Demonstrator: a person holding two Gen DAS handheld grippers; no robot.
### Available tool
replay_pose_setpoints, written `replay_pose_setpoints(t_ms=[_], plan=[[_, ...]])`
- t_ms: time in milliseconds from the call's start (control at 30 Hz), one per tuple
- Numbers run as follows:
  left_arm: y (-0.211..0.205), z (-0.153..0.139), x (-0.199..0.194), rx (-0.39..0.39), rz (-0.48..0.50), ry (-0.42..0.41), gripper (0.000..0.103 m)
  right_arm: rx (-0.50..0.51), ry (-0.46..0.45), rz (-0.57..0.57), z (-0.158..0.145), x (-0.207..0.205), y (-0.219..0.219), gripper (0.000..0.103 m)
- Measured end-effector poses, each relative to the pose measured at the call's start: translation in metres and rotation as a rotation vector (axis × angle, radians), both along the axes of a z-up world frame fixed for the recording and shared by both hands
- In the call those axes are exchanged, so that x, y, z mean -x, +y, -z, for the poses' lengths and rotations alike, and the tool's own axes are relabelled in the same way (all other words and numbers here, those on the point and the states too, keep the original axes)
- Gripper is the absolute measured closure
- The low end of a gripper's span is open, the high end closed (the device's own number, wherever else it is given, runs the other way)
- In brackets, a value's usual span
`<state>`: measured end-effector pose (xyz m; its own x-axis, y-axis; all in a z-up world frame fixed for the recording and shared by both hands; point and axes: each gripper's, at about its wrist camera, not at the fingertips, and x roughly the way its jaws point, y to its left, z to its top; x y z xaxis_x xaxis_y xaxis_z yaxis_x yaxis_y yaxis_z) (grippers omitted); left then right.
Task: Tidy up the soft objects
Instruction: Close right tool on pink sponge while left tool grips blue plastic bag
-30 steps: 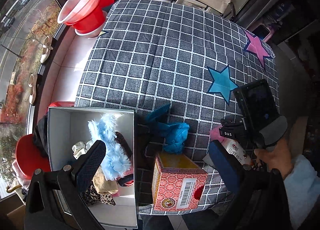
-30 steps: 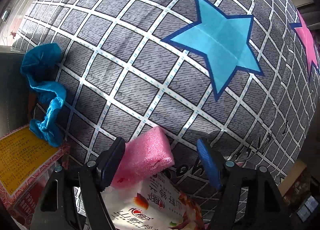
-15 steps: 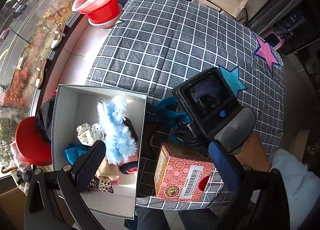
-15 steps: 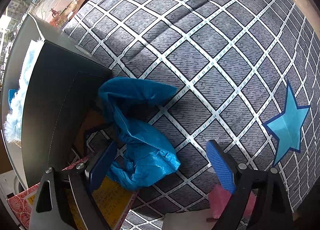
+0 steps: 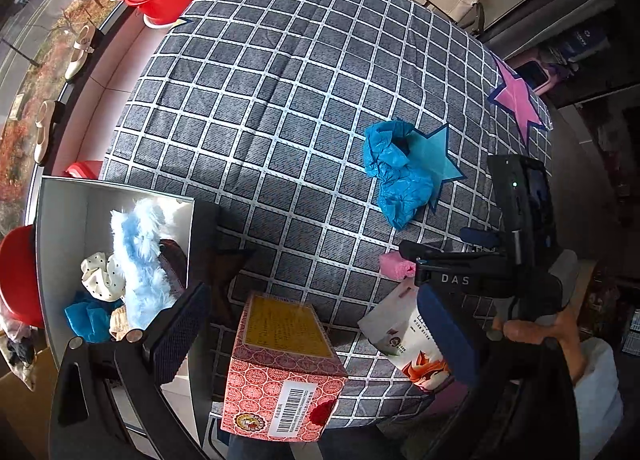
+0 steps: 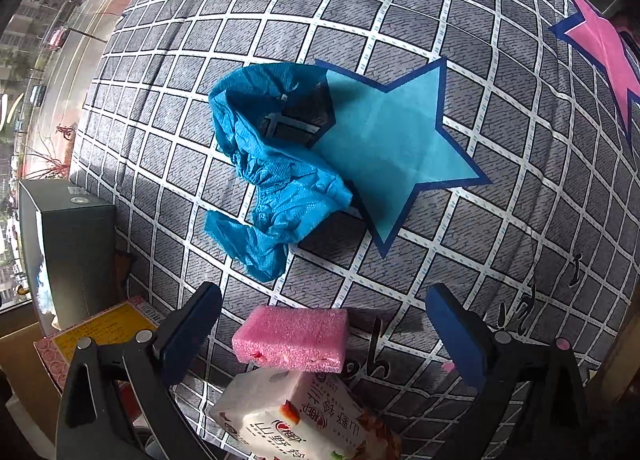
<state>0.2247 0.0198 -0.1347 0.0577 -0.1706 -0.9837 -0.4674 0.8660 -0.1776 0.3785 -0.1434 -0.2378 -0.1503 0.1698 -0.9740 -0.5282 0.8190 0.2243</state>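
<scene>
Blue shoe cover (image 6: 276,163) now on star, both jaws open, pink sponge (image 6: 292,336) below right gripper (image 6: 322,336)

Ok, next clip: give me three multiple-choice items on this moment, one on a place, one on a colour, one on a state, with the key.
1. Where does the crumpled shoe cover lie?
A. in the open box
B. on the cloth, overlapping the blue star
C. between the right gripper's fingers

2. What colour is the foam block?
A. pink
B. yellow
C. green

3. What is between the right gripper's fingers?
A. the snack bag
B. the patterned carton
C. nothing gripped

Key: B, its edge overlaps the blue star; A, plainly pink; C, the jaws are opening, clear of the foam.
</scene>
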Motion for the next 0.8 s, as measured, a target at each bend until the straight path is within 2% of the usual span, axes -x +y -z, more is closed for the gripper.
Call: replay_pose_setpoints(t_ms=[100,200,233,267,300,367,433,567,700,733,800], plan=[[0.001,0.009,-0.014,0.026,-0.046,0.026,0.000,0.030,0.044,-0.051,0.014,0.028,0.008,0.000],[0.000,0.014,-0.028,0.028,-0.072,0.045,0.000,0.085,0.019,-0.085,0.033,0.043,0.010,0.000],[-0.001,0.017,-0.032,0.018,-0.066,0.049,0.000,0.086,0.015,-0.078,0.037,0.044,0.010,0.005],[-0.004,0.019,-0.037,0.004,-0.057,0.057,0.000,0.080,0.018,-0.072,0.039,0.046,0.013,0.014],[-0.007,0.023,-0.041,-0.009,-0.049,0.065,0.000,0.070,0.023,-0.073,0.043,0.046,0.012,0.030],[-0.015,0.032,-0.051,-0.017,-0.031,0.079,0.000,0.050,0.025,-0.084,0.046,0.051,0.007,0.032],[-0.023,0.042,-0.063,-0.028,-0.019,0.088,0.000,0.006,0.027,-0.042,0.053,0.045,-0.019,0.032],[-0.046,0.075,-0.097,-0.058,0.023,0.102,0.000,-0.143,0.059,0.153,0.040,0.023,-0.093,0.031],[-0.058,0.118,-0.123,-0.076,0.022,0.132,0.004,-0.078,-0.046,0.237,0.026,0.027,-0.146,0.031],[-0.059,0.128,-0.127,-0.076,0.019,0.142,0.008,-0.052,-0.070,0.246,0.016,0.029,-0.144,0.031],[-0.060,0.143,-0.130,-0.076,0.020,0.165,0.010,-0.018,-0.084,0.252,0.021,0.031,-0.159,0.031]])
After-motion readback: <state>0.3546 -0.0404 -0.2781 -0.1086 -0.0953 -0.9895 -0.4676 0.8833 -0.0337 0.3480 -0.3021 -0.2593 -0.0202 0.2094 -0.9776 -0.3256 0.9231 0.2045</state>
